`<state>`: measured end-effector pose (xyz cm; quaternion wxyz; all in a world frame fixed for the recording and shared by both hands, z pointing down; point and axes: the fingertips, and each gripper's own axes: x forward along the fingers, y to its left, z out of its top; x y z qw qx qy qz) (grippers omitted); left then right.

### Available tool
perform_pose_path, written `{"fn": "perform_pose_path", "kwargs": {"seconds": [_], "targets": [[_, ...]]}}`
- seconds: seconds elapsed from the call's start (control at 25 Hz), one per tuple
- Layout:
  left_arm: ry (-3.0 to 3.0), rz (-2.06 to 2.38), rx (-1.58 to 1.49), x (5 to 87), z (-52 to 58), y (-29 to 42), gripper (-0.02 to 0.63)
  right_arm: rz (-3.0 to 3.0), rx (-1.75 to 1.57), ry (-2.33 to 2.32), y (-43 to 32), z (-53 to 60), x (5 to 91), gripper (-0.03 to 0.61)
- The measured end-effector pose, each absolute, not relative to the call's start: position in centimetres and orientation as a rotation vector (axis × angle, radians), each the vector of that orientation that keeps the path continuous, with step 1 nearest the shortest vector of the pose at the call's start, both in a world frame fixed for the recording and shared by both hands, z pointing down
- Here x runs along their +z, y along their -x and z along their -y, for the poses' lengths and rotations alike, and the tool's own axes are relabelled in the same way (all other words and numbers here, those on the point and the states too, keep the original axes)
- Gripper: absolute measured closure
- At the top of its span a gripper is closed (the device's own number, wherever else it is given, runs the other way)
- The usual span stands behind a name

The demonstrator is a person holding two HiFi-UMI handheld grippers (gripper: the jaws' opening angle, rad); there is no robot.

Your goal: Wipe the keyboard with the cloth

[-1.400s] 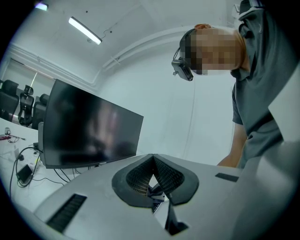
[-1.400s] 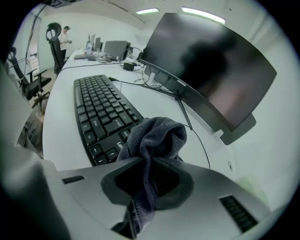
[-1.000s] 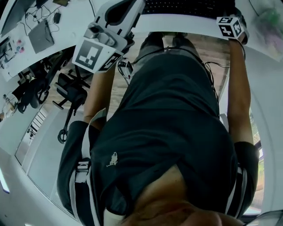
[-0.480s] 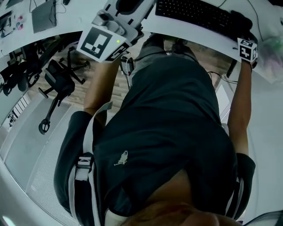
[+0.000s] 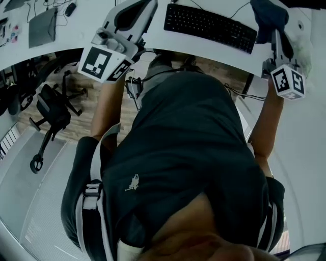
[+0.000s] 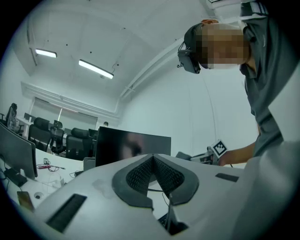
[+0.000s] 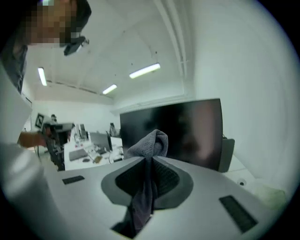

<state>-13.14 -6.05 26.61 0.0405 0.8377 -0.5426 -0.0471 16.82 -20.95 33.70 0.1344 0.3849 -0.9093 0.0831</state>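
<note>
Approach step: right gripper (image 7: 151,159), clamped on cloth (image 7: 149,140), hangs at upper right, beside the end of the keyboard (image 5: 209,25) on the tabletop (image 5: 91,35). Left gripper (image 6: 153,158) closed, empty. Next move probably calls for lowering the cloth onto the keys.

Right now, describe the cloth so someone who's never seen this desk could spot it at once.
Find the curved white desk with the black keyboard on it. Just beyond the keyboard's right end, the right hand-held gripper pinches the cloth between its jaws. It is the only soft, bunched, dark grey thing there; the keyboard is flat and rigid.
</note>
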Motion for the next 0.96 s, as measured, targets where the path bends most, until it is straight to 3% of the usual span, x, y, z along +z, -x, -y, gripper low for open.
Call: {"fn": "perform_pose_path", "kwargs": {"seconds": [0.16,0.36,0.96], "targets": [[-2.575,1.680,-0.146,25.6,5.0,12.7,0.609,2.867,0.187,-1.092,-14.9,17.9,24.6,0.537],[-2.599,1.667,-0.125,24.8,3.4,10.9,0.609,2.986,0.106,-1.034,-14.6,13.8,19.7,0.537],[-2.661,1.581,-0.042,24.0,0.9,6.4,0.609,3.059,0.155,-1.049,-18.0,9.5,18.6,0.537]]}}
